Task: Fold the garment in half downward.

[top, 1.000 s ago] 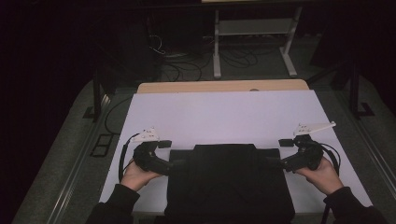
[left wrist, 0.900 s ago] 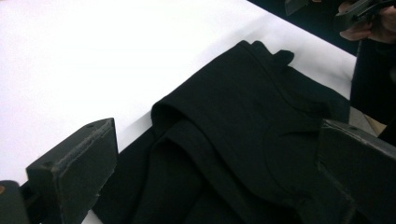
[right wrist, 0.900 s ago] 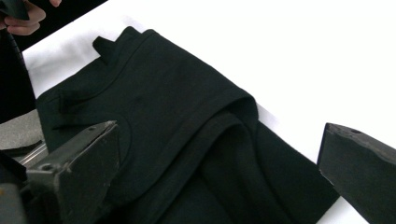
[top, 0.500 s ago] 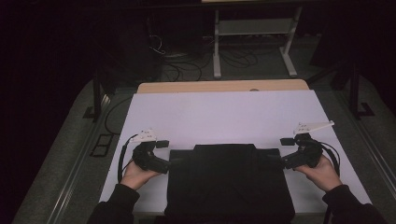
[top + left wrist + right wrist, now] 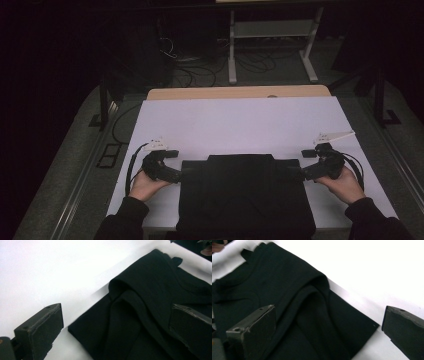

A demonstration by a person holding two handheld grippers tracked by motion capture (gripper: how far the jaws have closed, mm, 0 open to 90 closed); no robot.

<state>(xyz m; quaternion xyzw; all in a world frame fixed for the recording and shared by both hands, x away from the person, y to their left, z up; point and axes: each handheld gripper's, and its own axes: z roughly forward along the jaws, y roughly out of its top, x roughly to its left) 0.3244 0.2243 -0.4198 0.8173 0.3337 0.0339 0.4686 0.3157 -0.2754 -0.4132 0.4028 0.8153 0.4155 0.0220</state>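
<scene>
- Black garment point(image 5: 245, 195) lies folded at lower centre of the worktop point(image 5: 240, 125).
- Left gripper point(image 5: 176, 175) and right gripper point(image 5: 299, 174), jaws wide apart and empty, have crept outward to its side edges; refolding looks next.

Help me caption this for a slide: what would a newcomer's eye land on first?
The folded black garment at the near edge of the white table, dark against bright. Next, the two hand-held grippers flanking it: the left hand-held gripper at its left edge, the right hand-held gripper at its right, both with jaws wide apart.
</scene>
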